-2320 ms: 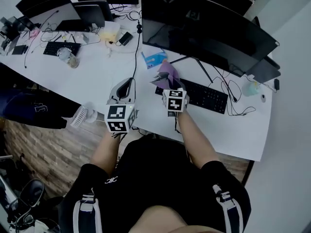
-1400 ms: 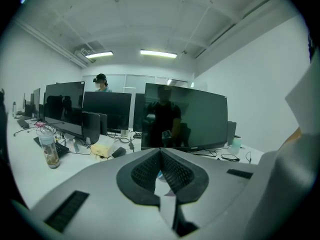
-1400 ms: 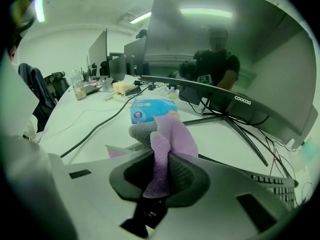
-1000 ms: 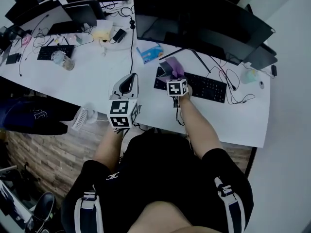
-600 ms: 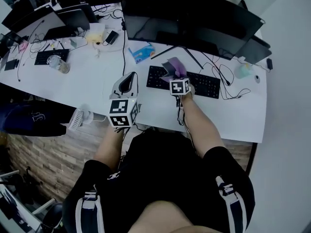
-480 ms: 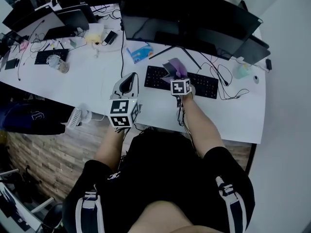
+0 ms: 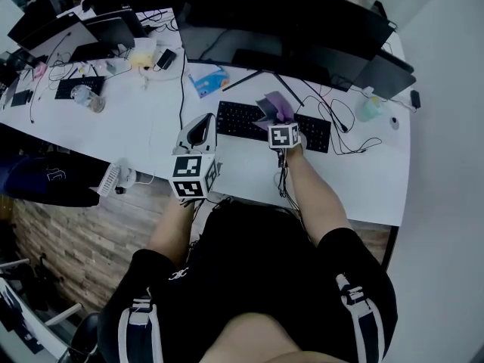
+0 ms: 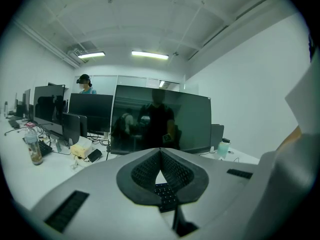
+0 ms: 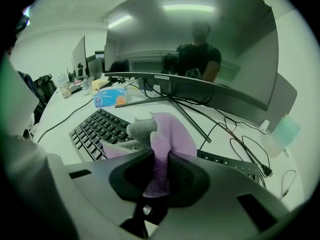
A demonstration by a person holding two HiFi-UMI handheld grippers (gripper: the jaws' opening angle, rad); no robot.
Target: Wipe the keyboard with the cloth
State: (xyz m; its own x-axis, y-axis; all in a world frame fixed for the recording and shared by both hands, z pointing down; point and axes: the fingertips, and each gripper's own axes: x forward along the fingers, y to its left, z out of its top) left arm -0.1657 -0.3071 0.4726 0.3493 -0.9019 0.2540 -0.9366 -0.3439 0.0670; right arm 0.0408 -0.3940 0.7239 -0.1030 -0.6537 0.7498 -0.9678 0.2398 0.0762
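Observation:
A black keyboard (image 7: 242, 119) lies on the white desk (image 7: 151, 127) in front of a big curved monitor (image 7: 280, 21). My right gripper (image 7: 277, 118) is shut on a purple cloth (image 7: 275, 106), held over the keyboard's middle. In the right gripper view the cloth (image 9: 170, 131) bunches up out of the gripper (image 9: 159, 166) and drapes onto the keys (image 9: 95, 129). My left gripper (image 7: 198, 133) hovers over bare desk left of the keyboard, with nothing in it. In the left gripper view that gripper (image 8: 160, 156) has its fingertips touching, and a few keys (image 8: 165, 194) show below.
The monitor's stand legs (image 9: 187, 114) and cables (image 7: 348, 138) run behind the keyboard. A blue tissue pack (image 7: 206, 80) lies at its back left, a pale bottle (image 7: 367, 108) at the right. Another keyboard (image 7: 72, 88), a jar (image 7: 92, 97) and a small fan (image 7: 113, 178) are far left.
My right gripper has carried the cloth from the keyboard's left end toward its middle. The left gripper has stayed beside the keyboard, still shut.

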